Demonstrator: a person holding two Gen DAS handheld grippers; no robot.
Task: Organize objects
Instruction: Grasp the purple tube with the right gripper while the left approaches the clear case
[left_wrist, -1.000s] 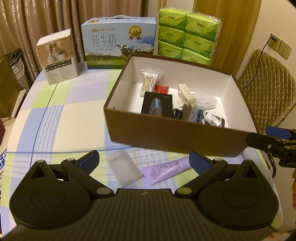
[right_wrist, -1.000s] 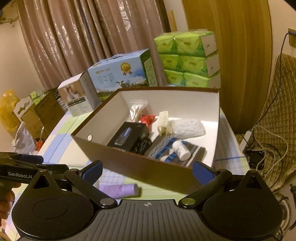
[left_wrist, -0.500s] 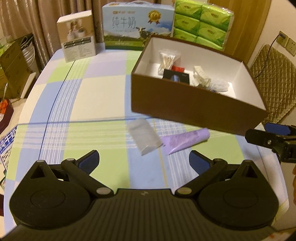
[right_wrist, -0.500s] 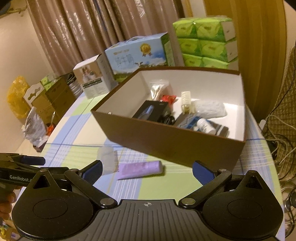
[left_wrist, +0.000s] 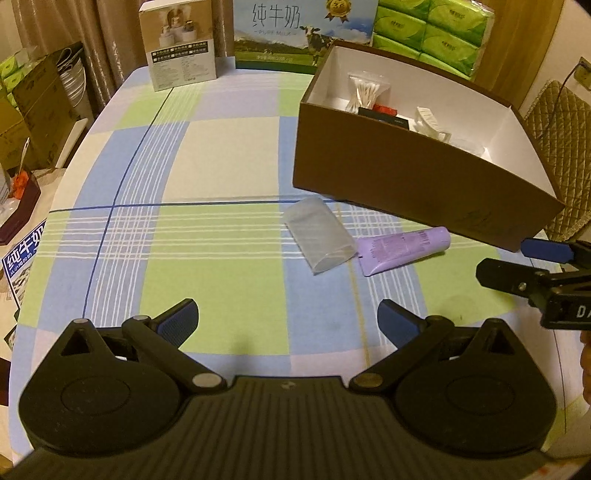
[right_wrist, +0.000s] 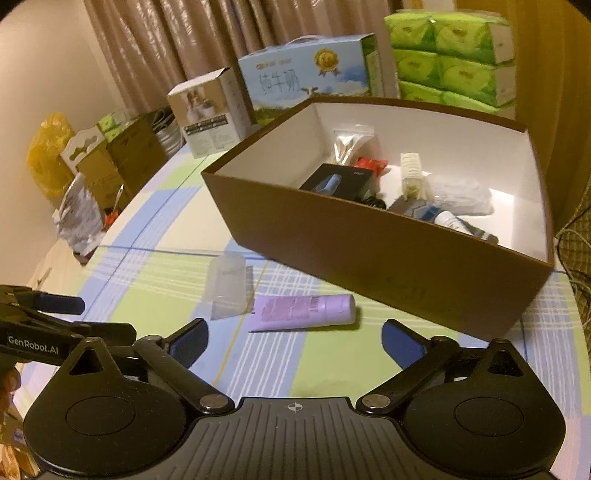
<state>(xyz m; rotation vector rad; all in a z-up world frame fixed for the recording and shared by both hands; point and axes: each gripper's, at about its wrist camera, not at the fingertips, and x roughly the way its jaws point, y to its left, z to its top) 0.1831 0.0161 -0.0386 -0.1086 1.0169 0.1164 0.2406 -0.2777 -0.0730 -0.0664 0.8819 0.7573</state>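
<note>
Left wrist view: we are seeing the left hand-held gripper (left_wrist: 287, 321) hovering wide apart over the checked worktop (left_wrist: 207, 155), fingers gripping nothing. A translucent plastic case (left_wrist: 318, 233) is lying on the cloth just ahead, with a purple tube (left_wrist: 404, 250) just beside it on the right, both sitting near the front wall of the brown box (left_wrist: 413, 177). Inside the box we are making out a bag of cotton swabs (left_wrist: 364, 92), a red item and a white hair clip (left_wrist: 430, 120). The right hand-held gripper (left_wrist: 517, 264) is poking in at the right edge; we cannot tell its opening from here. A milk carton (left_wrist: 303, 33) and green tissue packs (left_wrist: 432, 29) are standing behind the box.

Right wrist view: we are looking along the right hand-held gripper (right_wrist: 294, 338), fingers spread wide and empty. The purple tube (right_wrist: 304, 308) is lying just ahead of them, the plastic case (right_wrist: 227, 286) beside its left end, the brown box (right_wrist: 369, 243) behind. The left hand-held gripper (right_wrist: 55, 314) is showing at the left edge.
</note>
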